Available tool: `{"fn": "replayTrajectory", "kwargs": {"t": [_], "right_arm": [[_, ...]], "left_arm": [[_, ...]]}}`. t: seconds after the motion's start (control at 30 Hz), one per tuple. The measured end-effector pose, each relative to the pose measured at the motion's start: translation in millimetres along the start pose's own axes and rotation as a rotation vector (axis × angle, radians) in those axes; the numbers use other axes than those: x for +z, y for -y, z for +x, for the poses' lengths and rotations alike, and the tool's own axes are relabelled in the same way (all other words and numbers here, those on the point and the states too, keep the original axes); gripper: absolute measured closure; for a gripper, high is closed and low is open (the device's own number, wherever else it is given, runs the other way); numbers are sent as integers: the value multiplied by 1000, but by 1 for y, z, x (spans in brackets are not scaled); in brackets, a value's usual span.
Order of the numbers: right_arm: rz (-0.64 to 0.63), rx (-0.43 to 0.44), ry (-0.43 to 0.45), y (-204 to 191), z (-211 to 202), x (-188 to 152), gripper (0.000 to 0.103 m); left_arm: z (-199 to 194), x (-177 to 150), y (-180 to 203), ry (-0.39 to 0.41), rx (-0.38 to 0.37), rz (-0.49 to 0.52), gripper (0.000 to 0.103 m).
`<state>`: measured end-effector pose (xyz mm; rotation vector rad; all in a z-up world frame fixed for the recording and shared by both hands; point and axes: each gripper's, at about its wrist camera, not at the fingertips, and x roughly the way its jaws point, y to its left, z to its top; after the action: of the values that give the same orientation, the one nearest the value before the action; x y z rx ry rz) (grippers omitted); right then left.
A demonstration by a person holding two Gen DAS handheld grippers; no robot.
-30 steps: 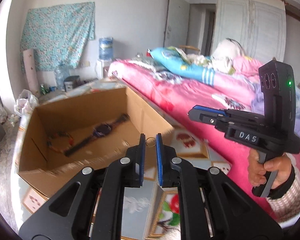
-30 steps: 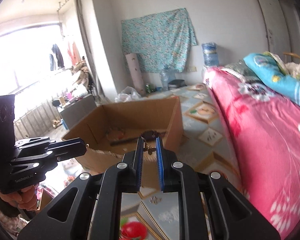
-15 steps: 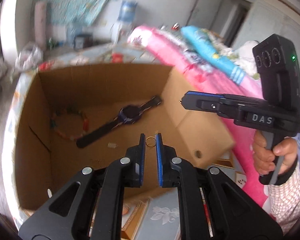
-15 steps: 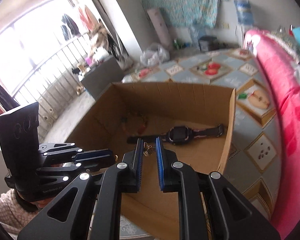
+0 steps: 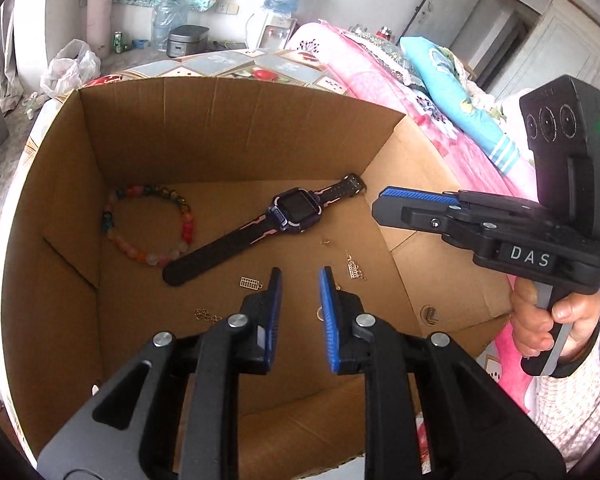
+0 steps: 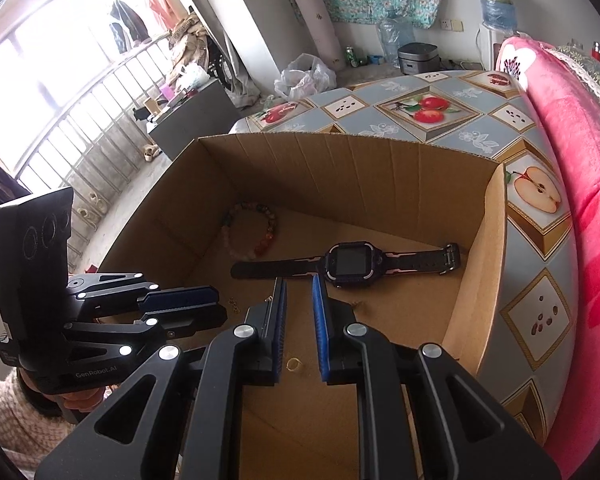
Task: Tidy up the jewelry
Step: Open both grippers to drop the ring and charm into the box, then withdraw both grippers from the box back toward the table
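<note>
Both grippers point down into the cardboard box (image 5: 228, 128). Left gripper (image 5: 299, 280): jaws opening, nothing between the pads, and a gold ring (image 6: 293, 364) lies on the box floor below. Right gripper (image 6: 299, 290): blue pads a narrow gap apart, and I can't tell if anything is pinched there. Just past the left fingertips, small gold charms (image 5: 247, 282) and a fine chain (image 5: 204, 314) sit scattered. Farther in, the dark smartwatch (image 5: 296, 212) lies flat with straps stretched out. Beyond it, near the back corner, the coloured bead bracelet (image 5: 148, 224) rests in a loop.
</note>
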<state>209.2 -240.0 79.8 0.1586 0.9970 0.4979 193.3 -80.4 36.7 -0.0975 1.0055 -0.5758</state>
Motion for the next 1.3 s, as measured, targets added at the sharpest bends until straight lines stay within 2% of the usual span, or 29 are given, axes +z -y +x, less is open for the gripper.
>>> {"fn": "replayTrajectory", "kwargs": {"t": [0.17, 0.33, 0.47, 0.57, 0.67, 0.7, 0.83, 0.93, 1.13, 1.3], "right_arm": [[2, 5, 48, -2, -13, -1, 89], [-2, 29, 157, -9, -54, -12, 89], [4, 48, 255, -12, -95, -36, 88], [28, 43, 318, -10, -123, -66, 78], [68, 29, 353, -4, -142, -101, 73], [80, 16, 355, -3, -145, -112, 68], [130, -51, 332, -3, -145, -153, 55], [162, -102, 280, -3, -128, -180, 45], [176, -273, 144, -7, -77, -205, 39], [119, -381, 90, -14, -58, -209, 29]], "left_arm": [[-12, 0, 6, 38, 8, 12, 83], [-35, -7, 17, 96, 13, 48, 77], [-61, -20, 26, 171, 13, 88, 64], [-81, -38, 31, 211, 18, 119, 52], [-96, -57, 33, 232, 19, 139, 42], [-99, -61, 33, 235, 19, 142, 39], [-115, -91, 31, 250, 9, 169, 27], [-114, -109, 33, 238, 16, 194, 20], [-89, -135, 36, 146, 96, 175, 19], [-69, -151, 34, 90, 151, 133, 18]]}}
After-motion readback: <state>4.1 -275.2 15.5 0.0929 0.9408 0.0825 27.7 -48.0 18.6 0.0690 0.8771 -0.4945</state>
